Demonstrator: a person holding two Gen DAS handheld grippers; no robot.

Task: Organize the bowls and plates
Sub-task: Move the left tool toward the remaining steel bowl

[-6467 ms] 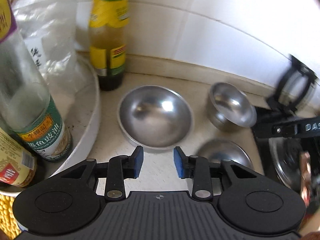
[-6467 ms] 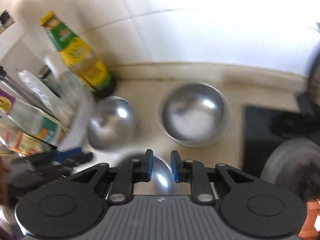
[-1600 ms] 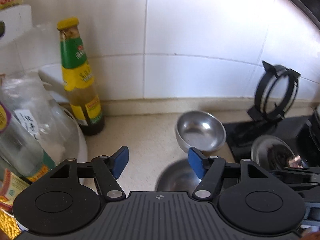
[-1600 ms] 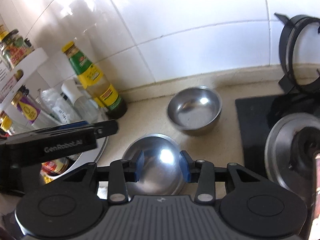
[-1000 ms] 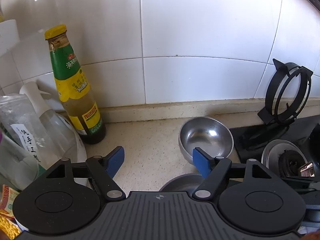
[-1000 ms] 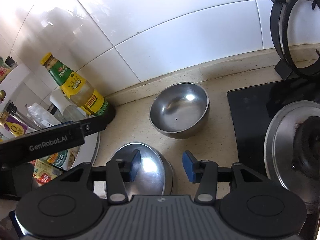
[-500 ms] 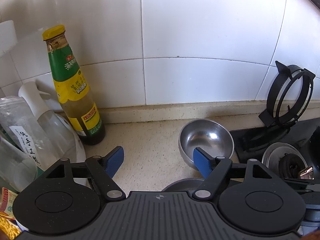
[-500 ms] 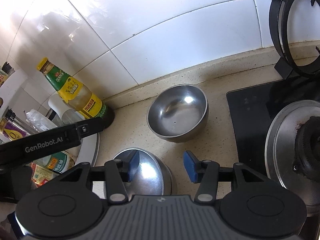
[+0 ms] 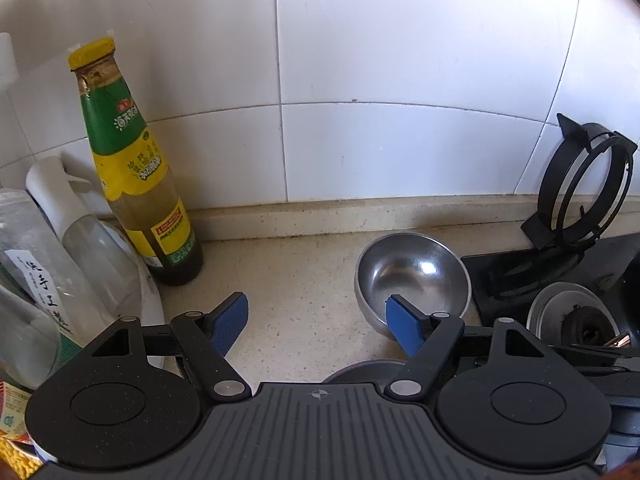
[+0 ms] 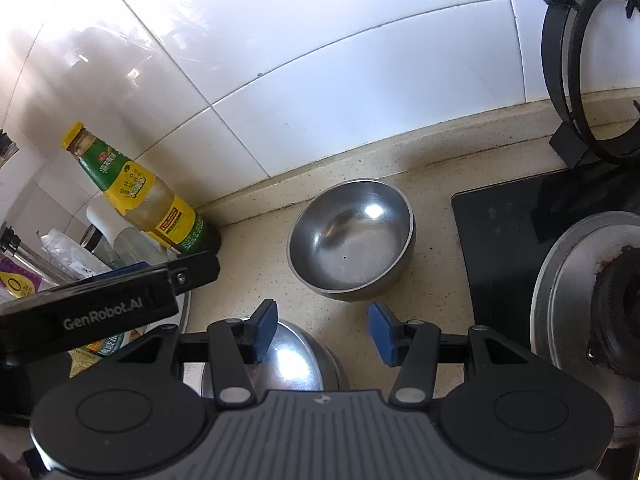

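A small steel bowl [image 9: 412,276] stands upright on the beige counter near the wall; it also shows in the right wrist view [image 10: 352,236]. A larger steel bowl [image 10: 292,364] sits nearer, partly hidden under the right gripper; only its edge [image 9: 360,370] shows in the left wrist view. My left gripper [image 9: 316,324] is open and empty above the counter. My right gripper [image 10: 322,330] is open and empty above the larger bowl. The left gripper's body [image 10: 100,304] shows at the left of the right wrist view.
A green-and-yellow sauce bottle [image 9: 136,176] stands by the wall at left. A white round tray [image 9: 154,308] with bottles sits at far left. A black hob [image 10: 504,232] with burner [image 10: 592,292] lies at right; a black pan support [image 9: 580,184] leans on the tiles.
Both grippers have risen and drawn back from the bowls. The right gripper's jaws have opened wider. The large bowl now lies by the near bowl below the grippers.
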